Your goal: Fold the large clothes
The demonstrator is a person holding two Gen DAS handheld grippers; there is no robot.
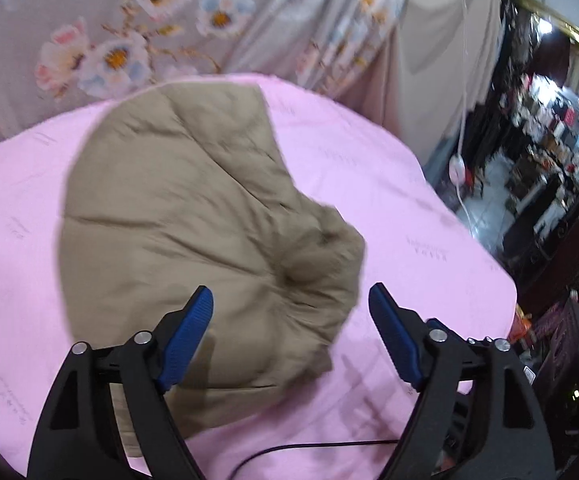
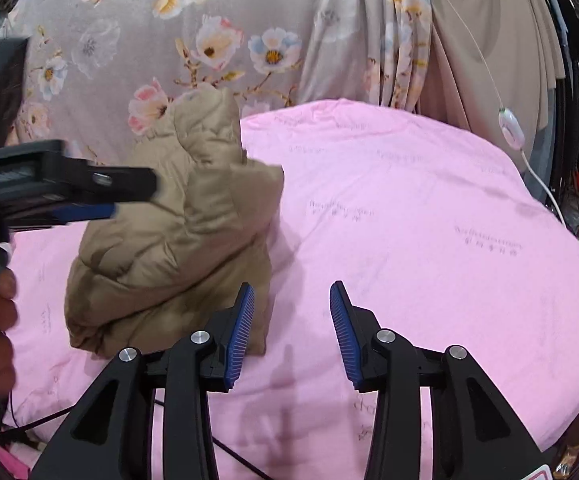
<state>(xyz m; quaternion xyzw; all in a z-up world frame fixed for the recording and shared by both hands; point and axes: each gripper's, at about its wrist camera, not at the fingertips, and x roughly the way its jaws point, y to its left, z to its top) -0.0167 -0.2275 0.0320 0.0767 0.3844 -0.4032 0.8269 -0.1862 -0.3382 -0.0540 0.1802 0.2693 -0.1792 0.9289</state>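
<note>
The bare pink sheet (image 2: 429,208) lay open ahead of my right gripper (image 2: 292,332) and off to its right. On its left the bunched tan jacket (image 2: 177,240) stood in the way, my left gripper (image 2: 89,200) hanging over it. Behind the bed, a floral curtain (image 2: 169,40) and a dangling white cord (image 2: 529,168) closed off the far edge.

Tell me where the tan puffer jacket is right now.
The tan puffer jacket lies bundled on the pink sheet, left of centre in the right wrist view, near the floral curtain.
</note>
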